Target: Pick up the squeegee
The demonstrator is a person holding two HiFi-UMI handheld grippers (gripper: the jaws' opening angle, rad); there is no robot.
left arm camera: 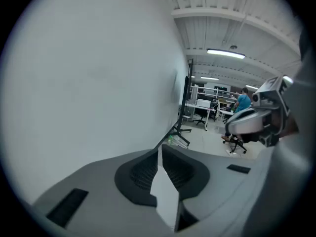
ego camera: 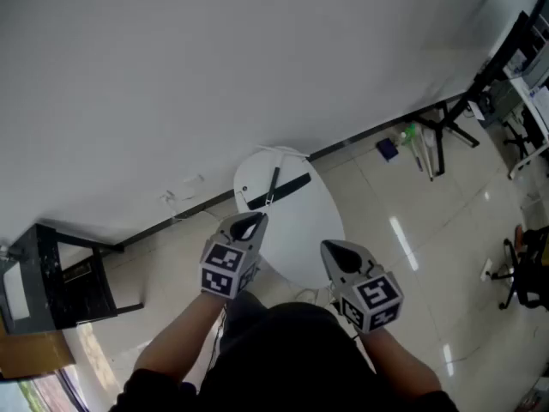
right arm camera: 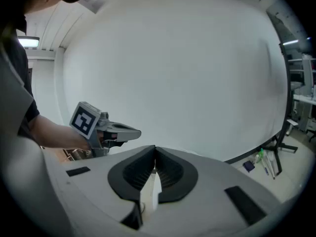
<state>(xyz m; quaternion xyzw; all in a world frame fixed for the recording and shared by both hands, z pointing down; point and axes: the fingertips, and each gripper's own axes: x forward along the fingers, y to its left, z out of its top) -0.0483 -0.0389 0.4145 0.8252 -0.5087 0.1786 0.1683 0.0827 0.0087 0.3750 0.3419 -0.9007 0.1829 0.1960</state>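
Observation:
The squeegee (ego camera: 276, 190), black with a long blade and a crossing handle, lies on the far part of a small round white table (ego camera: 302, 230) by the wall. My left gripper (ego camera: 250, 222) hovers over the table's near left edge, short of the squeegee, its jaws closed with nothing between them. My right gripper (ego camera: 331, 249) hangs over the table's near right edge, also shut and empty. In the left gripper view the jaws (left arm camera: 159, 153) meet at their tips against the white wall; the squeegee is out of that view. The right gripper view shows its jaws (right arm camera: 155, 153) pressed together too.
A black metal stand (ego camera: 64, 281) and a cardboard box (ego camera: 30, 354) sit at the left. A green bottle (ego camera: 410, 133), a blue item (ego camera: 387, 148) and black stand legs (ego camera: 446, 127) line the wall at the right. An office chair (ego camera: 523, 269) stands at the far right.

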